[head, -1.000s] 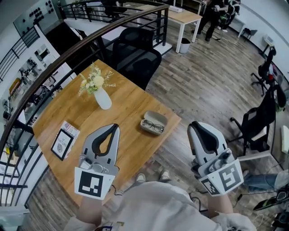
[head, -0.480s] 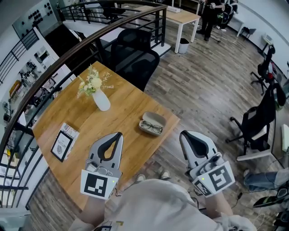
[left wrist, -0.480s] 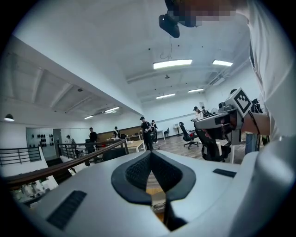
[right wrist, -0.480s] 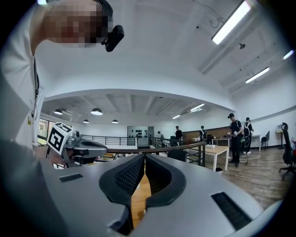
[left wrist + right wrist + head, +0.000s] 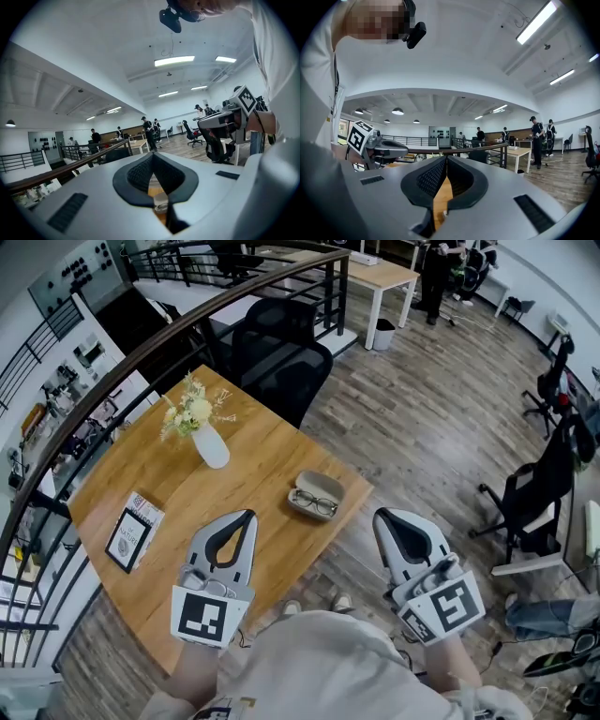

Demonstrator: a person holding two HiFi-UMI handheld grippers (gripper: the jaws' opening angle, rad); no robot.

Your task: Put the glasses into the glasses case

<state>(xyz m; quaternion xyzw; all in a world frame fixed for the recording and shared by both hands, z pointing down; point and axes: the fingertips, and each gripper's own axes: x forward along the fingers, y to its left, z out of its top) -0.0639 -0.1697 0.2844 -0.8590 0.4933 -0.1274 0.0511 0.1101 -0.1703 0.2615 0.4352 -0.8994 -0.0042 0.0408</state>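
The glasses [image 5: 317, 503] were found lying inside the open glasses case [image 5: 324, 485], lenses up, on the half of the case nearer the person. The case was set on the wooden table [image 5: 253, 460], close to the table's right-hand corner and just in from its near edge. No gripper was seen touching the case or the glasses.

The left gripper [image 5: 247, 516] was held over the table's near edge, well short of the case. In the left gripper view its jaws [image 5: 152, 156] were noted clenched tip to tip, with nothing grasped; a strip of the table top could be seen through the slot below the tips.

The right gripper [image 5: 382, 516] was held off the table, beyond its near right edge and over the plank floor [image 5: 422, 418]. Its jaws, just brought fully together, were recorded as clenched in the right gripper view [image 5: 446, 159], and nothing was gripped between them.

Further across the table, a white vase [image 5: 213, 448] of pale flowers [image 5: 192, 411] was noted toward the far side, and a small book [image 5: 132, 533] lay flat near the left edge. A black office chair [image 5: 277, 357] was drawn up at the table's far corner. A dark handrail [image 5: 141, 352] ran past the table's far left side.
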